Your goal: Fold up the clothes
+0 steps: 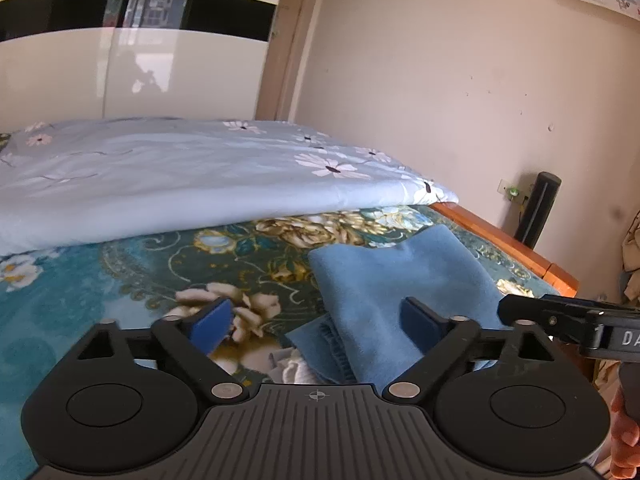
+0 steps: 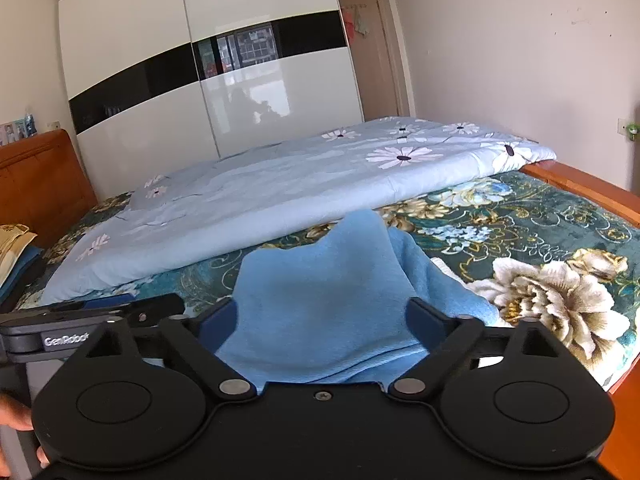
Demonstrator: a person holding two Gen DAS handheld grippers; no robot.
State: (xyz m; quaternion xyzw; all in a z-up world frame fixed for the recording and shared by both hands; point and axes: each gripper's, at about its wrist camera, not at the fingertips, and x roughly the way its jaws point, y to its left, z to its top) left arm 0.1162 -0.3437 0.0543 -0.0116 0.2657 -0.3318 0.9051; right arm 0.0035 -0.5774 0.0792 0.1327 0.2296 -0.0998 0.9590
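Both tongs are released: your left gripper (image 1: 316, 322) and right gripper (image 2: 322, 320) stand wide w/ nothing pinched, pads clear of the blue garment (image 2: 320, 300), which lies folded over on the floral bedspread (image 2: 560, 220) near the bed's front edge, just short of the pale daisy quilt (image 1: 180, 172). Looks like a fold was just laid & let go, so you're btwn folds; the top layer humps up and a ribbed hem (image 1: 320, 340) pokes out under it on the left. Next move prob calls for re-gripping two edges or corners evenly, both sides together, then carrying them across w/o dragging the lower layer.
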